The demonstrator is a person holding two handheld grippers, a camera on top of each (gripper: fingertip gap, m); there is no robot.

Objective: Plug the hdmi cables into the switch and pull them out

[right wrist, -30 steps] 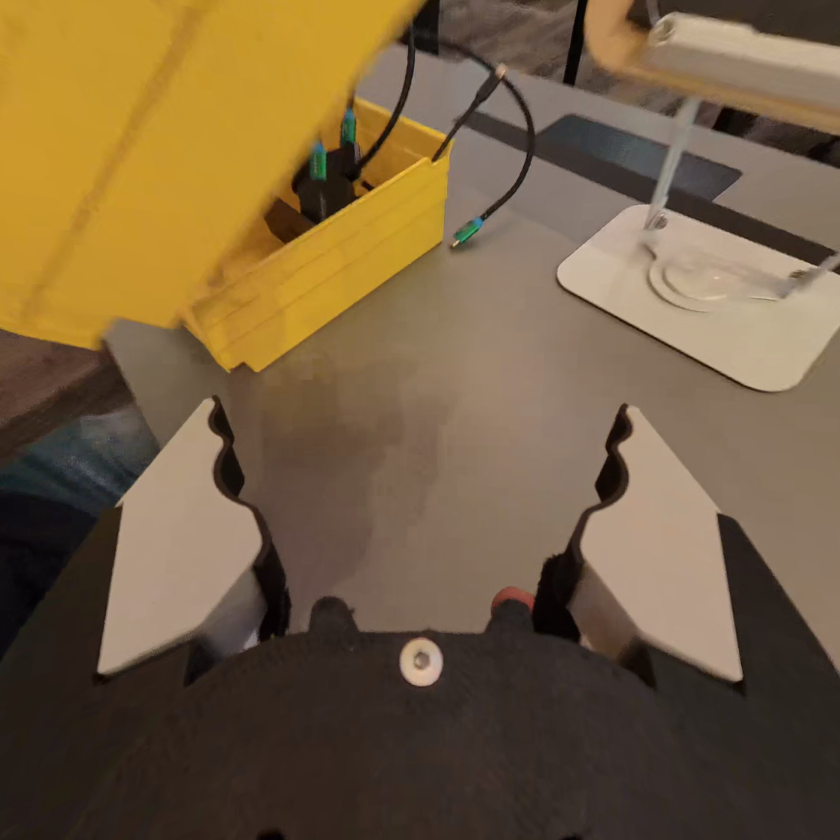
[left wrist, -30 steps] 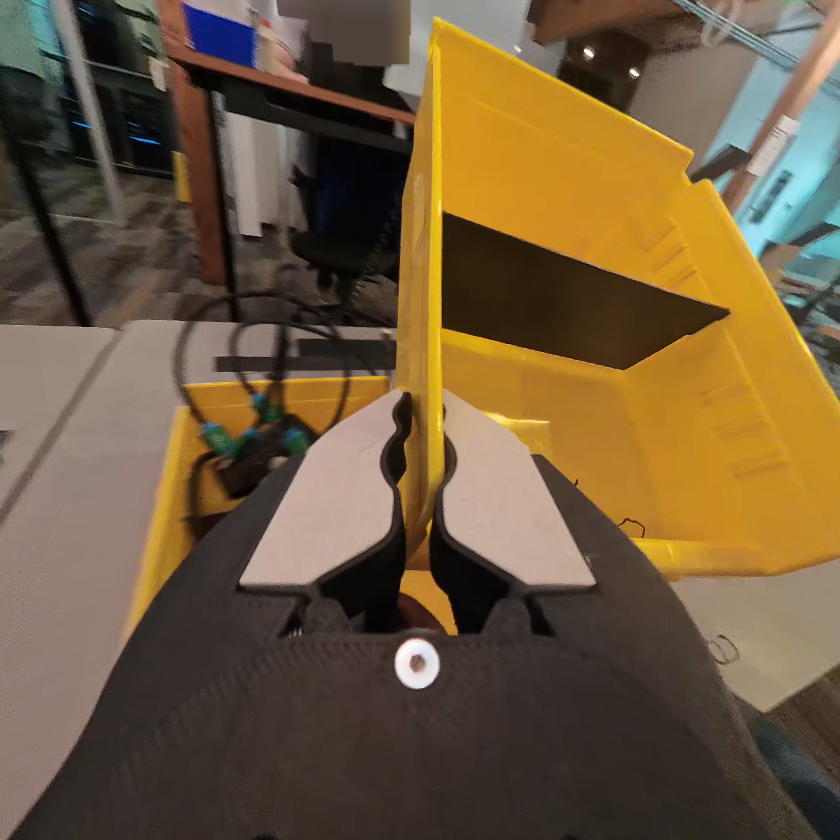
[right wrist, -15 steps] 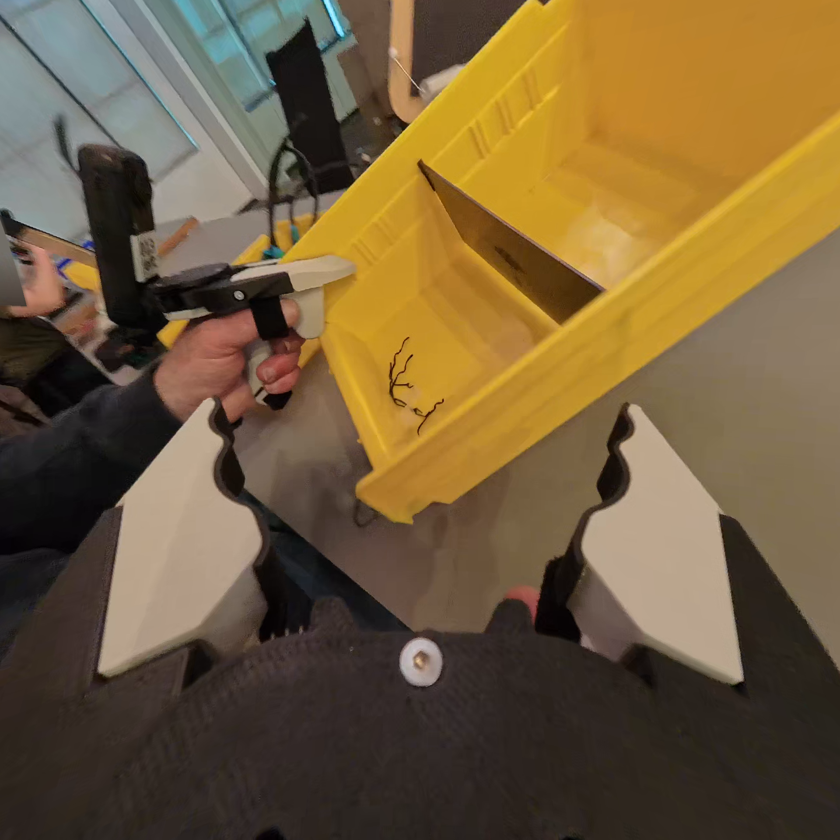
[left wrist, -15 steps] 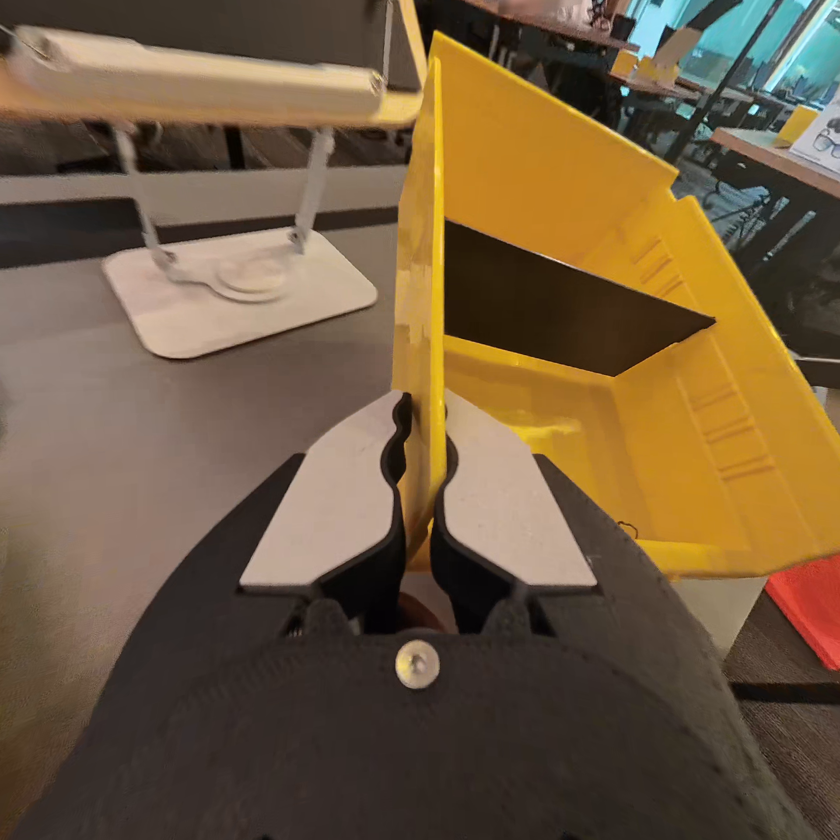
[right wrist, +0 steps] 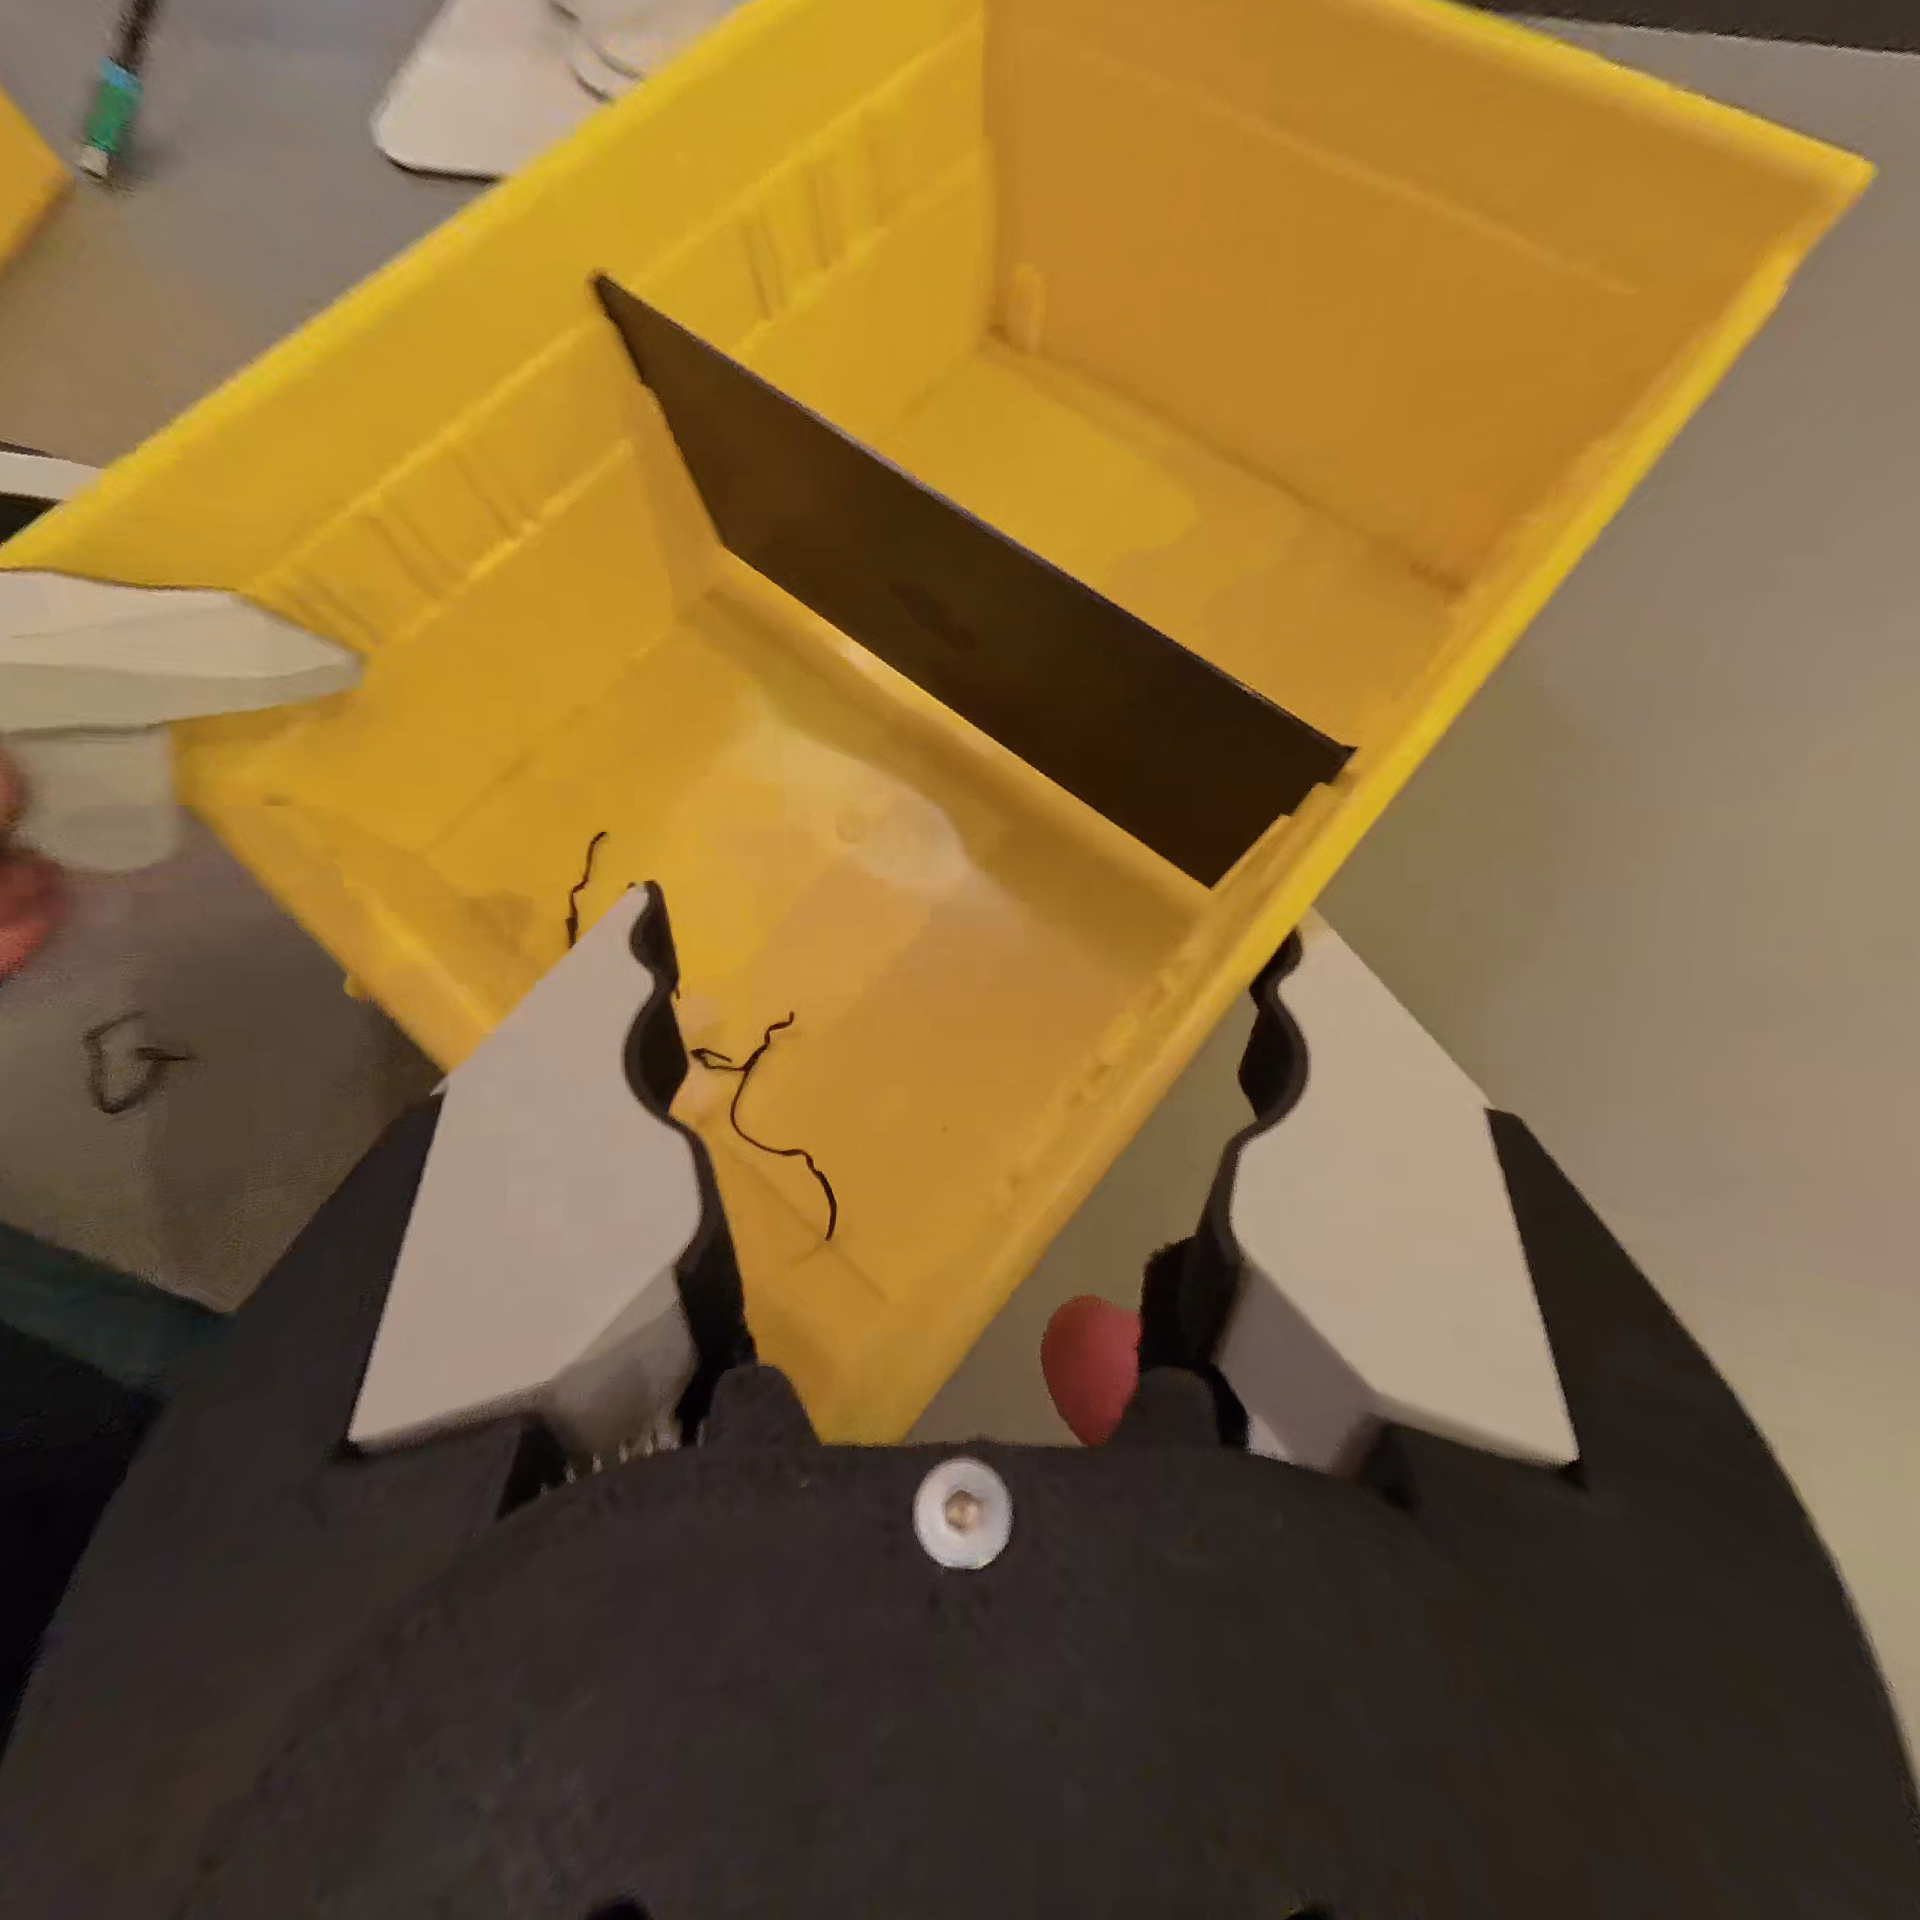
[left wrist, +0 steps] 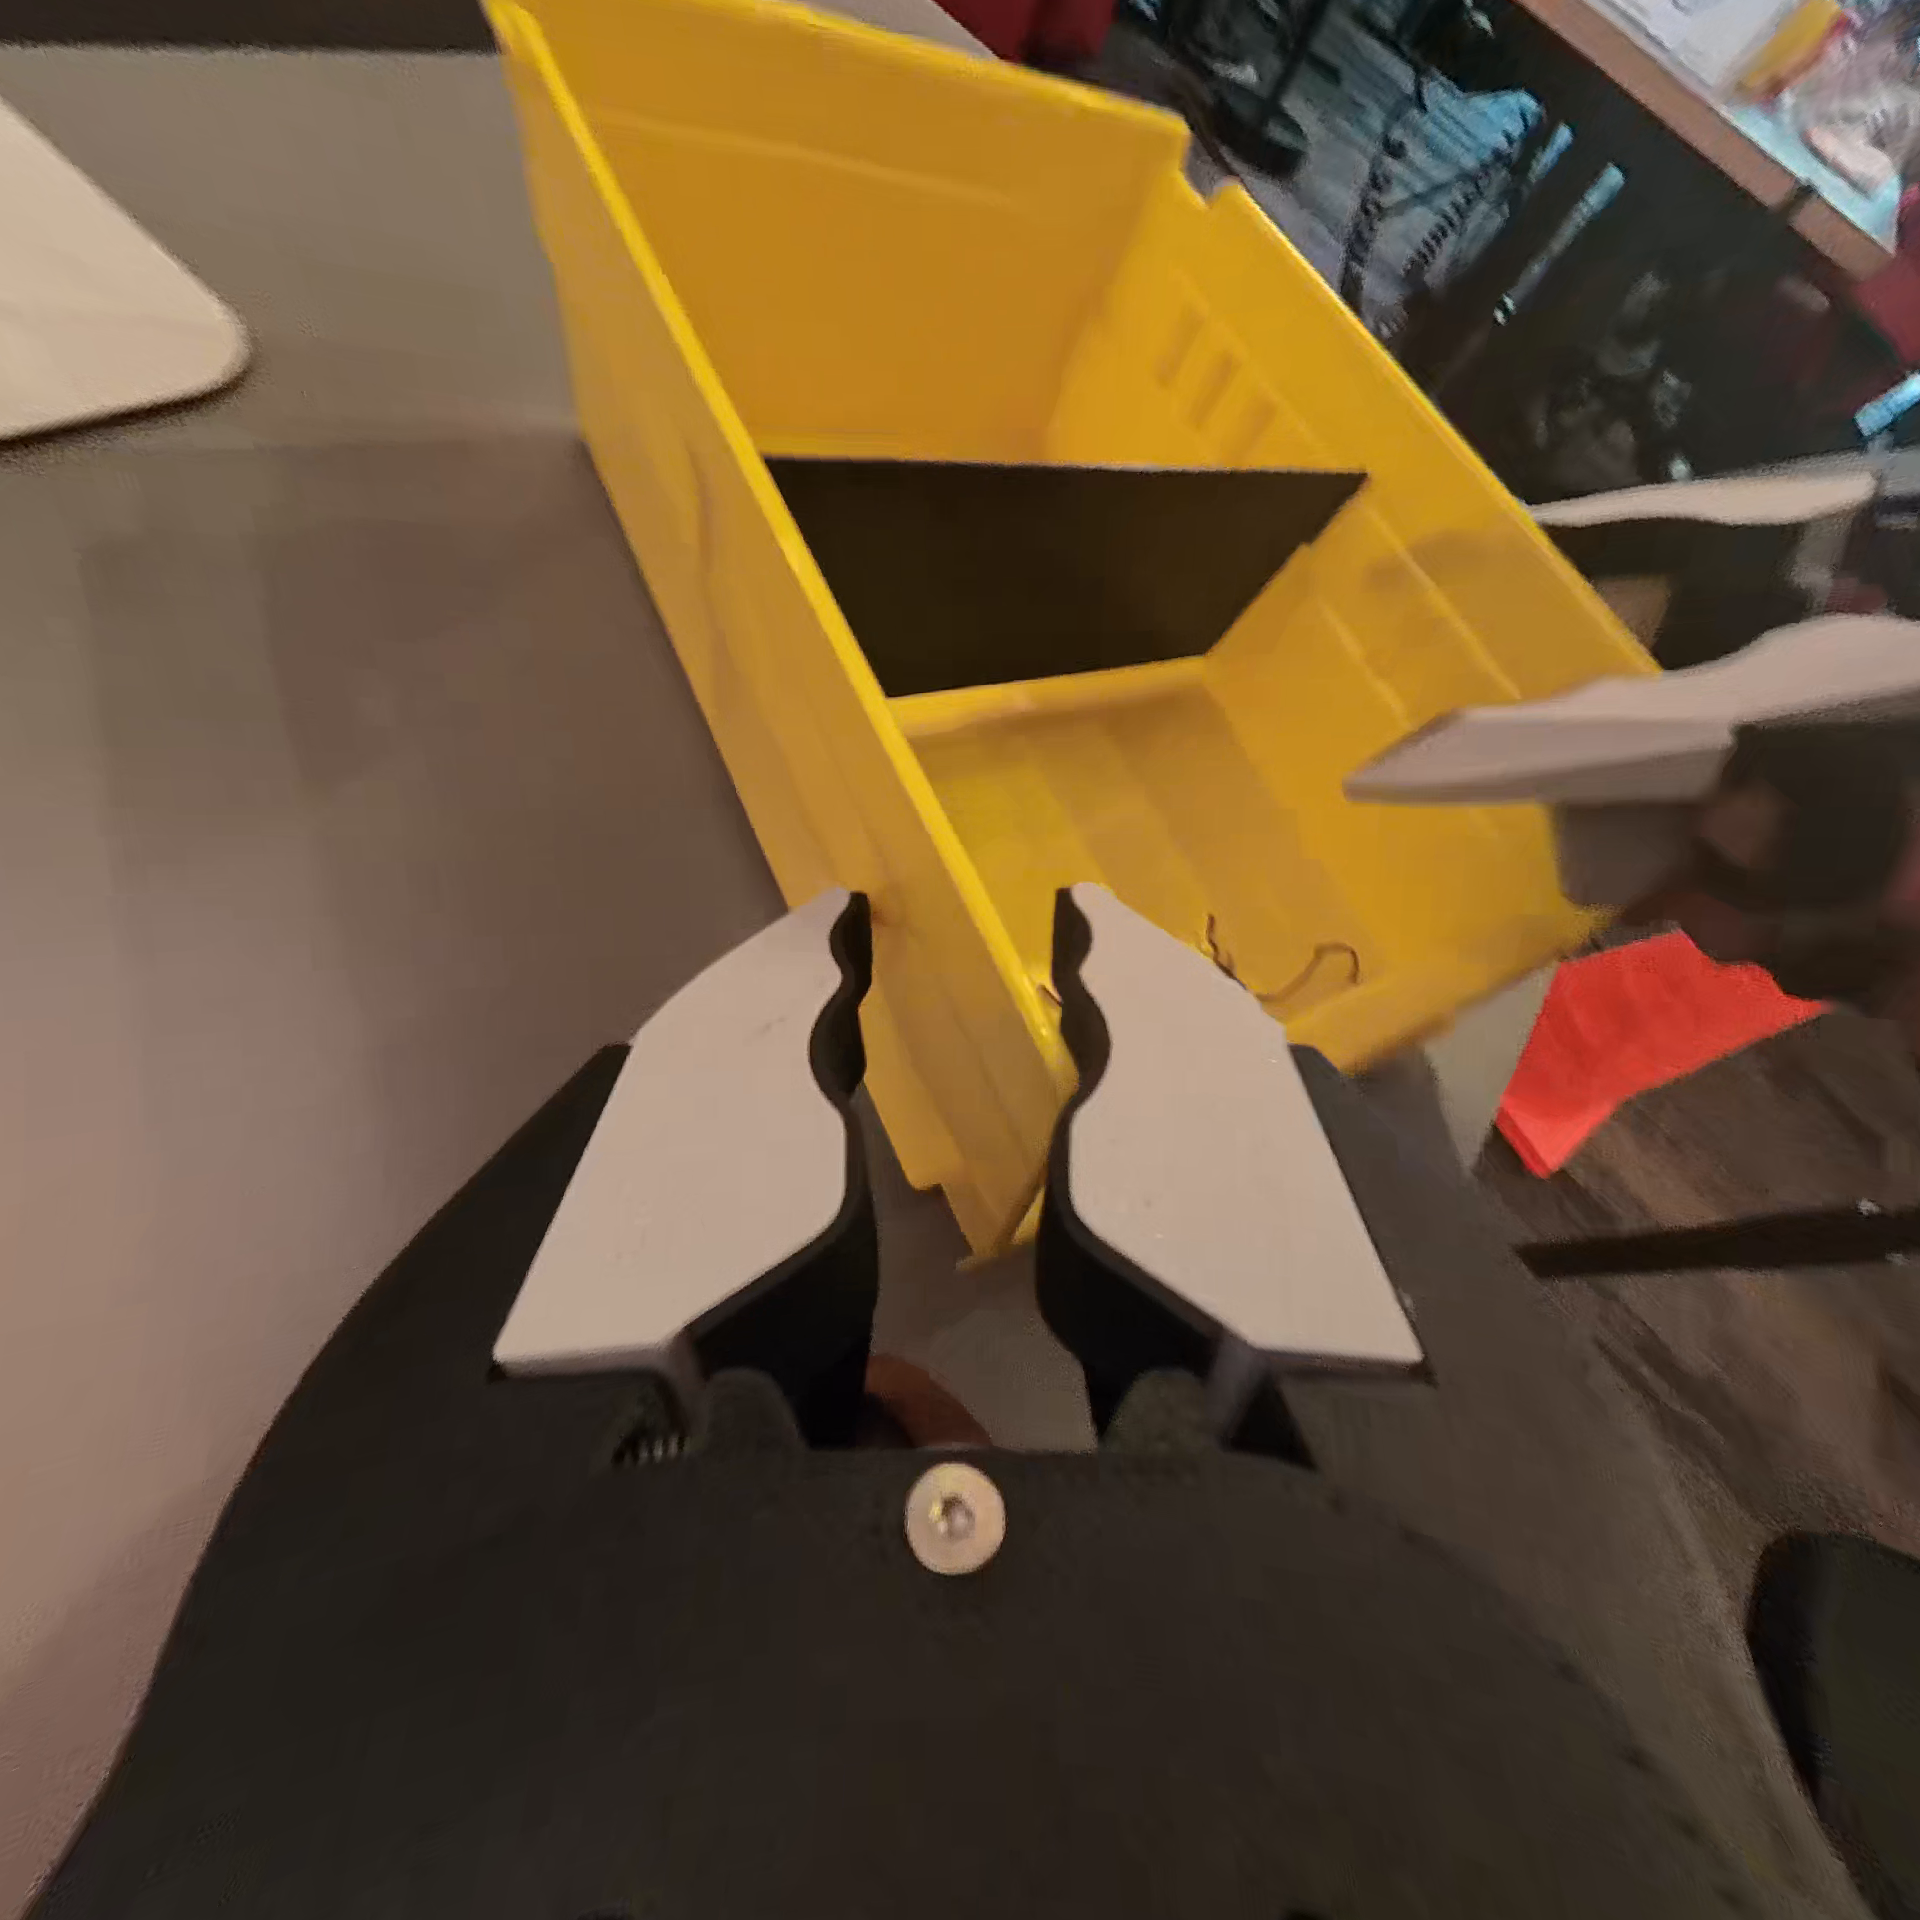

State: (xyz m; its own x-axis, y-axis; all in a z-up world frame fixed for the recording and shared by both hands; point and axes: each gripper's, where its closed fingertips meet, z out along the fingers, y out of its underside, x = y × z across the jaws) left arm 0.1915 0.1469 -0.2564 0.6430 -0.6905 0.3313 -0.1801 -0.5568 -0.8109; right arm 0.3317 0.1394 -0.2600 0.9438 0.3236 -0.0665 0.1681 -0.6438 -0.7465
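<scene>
A large yellow bin (left wrist: 883,260) with a black divider (left wrist: 1039,561) rests on the grey table (left wrist: 312,727). My left gripper (left wrist: 961,904) is open, and the bin's near side wall stands slanted between its pads without being clamped. My right gripper (right wrist: 966,925) is open wide and straddles the bin's (right wrist: 1351,364) other side wall, one finger inside and one outside, not pressing. Its fingers also show in the left wrist view (left wrist: 1538,769). A green-tipped cable plug (right wrist: 109,125) lies on the table at the far left. The switch is out of view.
A white stand base (right wrist: 468,104) sits beyond the bin, also in the left wrist view (left wrist: 94,343). A corner of a second yellow bin (right wrist: 21,177) is at the left edge. Black thread scraps (right wrist: 769,1101) lie in the bin. A red sheet (left wrist: 1642,1029) lies on the floor past the table edge.
My left gripper carried the big bin by its wall, swung it round onto the table, and its pads have now opened off the wall. My right gripper moved onto the bin's other wall and narrowed.
</scene>
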